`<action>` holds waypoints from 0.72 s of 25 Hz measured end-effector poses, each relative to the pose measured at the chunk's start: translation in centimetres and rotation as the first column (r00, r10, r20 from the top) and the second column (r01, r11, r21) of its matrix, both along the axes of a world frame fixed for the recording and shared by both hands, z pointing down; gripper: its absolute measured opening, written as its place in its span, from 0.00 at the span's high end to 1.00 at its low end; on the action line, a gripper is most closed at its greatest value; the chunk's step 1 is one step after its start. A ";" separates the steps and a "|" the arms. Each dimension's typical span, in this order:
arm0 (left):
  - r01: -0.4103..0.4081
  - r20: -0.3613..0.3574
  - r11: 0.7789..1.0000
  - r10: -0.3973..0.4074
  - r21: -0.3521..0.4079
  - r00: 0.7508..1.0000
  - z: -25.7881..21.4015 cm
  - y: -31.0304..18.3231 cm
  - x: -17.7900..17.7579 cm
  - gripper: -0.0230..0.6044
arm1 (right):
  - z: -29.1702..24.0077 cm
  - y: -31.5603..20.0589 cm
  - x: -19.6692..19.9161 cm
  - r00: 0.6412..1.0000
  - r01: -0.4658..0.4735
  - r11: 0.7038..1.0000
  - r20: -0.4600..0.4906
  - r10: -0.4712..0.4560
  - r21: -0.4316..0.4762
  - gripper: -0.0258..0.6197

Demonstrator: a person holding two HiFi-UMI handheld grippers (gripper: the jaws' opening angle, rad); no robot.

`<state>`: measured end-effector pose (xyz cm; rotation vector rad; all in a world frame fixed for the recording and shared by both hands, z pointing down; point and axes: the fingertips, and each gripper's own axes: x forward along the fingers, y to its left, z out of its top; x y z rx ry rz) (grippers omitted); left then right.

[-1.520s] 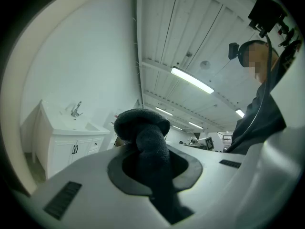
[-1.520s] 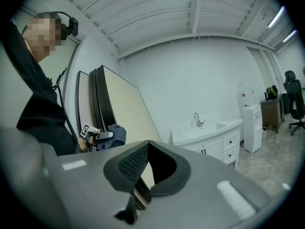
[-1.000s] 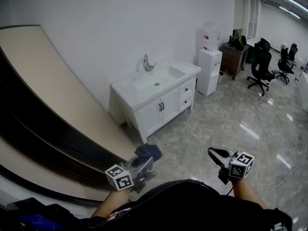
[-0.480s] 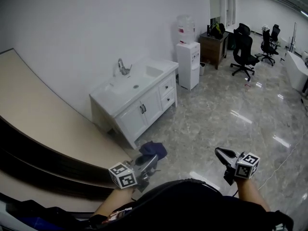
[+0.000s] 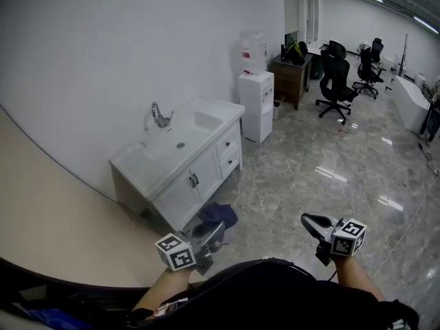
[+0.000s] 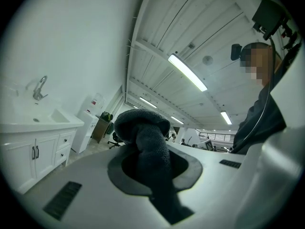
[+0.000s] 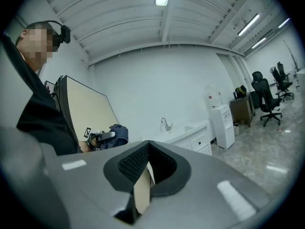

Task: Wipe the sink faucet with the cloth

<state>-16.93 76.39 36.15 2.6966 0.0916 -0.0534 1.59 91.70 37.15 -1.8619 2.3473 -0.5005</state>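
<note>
A chrome faucet (image 5: 159,114) stands at the back of a white sink (image 5: 180,140) on a white vanity cabinet (image 5: 199,174), against the wall some way ahead. My left gripper (image 5: 218,227) is shut on a dark blue cloth (image 5: 218,214), held out at waist height; in the left gripper view the cloth (image 6: 145,140) bulges from between the jaws and the faucet (image 6: 40,88) shows far to the left. My right gripper (image 5: 307,221) is shut and holds nothing. From the right gripper view the faucet (image 7: 165,124) and the cloth (image 7: 117,133) are both visible ahead.
A water dispenser (image 5: 256,84) stands right of the vanity, then a wooden cabinet (image 5: 291,78). Black office chairs (image 5: 335,78) fill the back right. A large beige board (image 5: 48,205) leans along the wall at left. Glossy grey marble floor (image 5: 330,177) lies between me and the sink.
The sink and vanity have slid left and slightly nearer in the head view as I walk and turn. Both grippers keep their pose in front of me; the cloth stays gripped.
</note>
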 end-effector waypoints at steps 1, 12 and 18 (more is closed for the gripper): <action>-0.001 -0.001 1.000 0.001 0.012 1.000 -0.2 -1.8 0.1 0.88 | -0.5 -2.0 0.1 1.000 0.004 1.000 -0.010 -0.004 0.006 0.96; 0.219 0.047 0.975 -0.220 0.024 0.974 1.0 -19.5 -0.7 0.89 | 1.3 -23.1 2.9 0.978 0.209 0.978 0.010 -0.209 -0.020 0.96; 0.471 0.044 0.882 -0.471 0.016 0.881 1.5 -27.4 1.2 0.88 | 1.5 -35.7 7.9 0.900 0.433 0.901 0.035 -0.434 0.024 0.96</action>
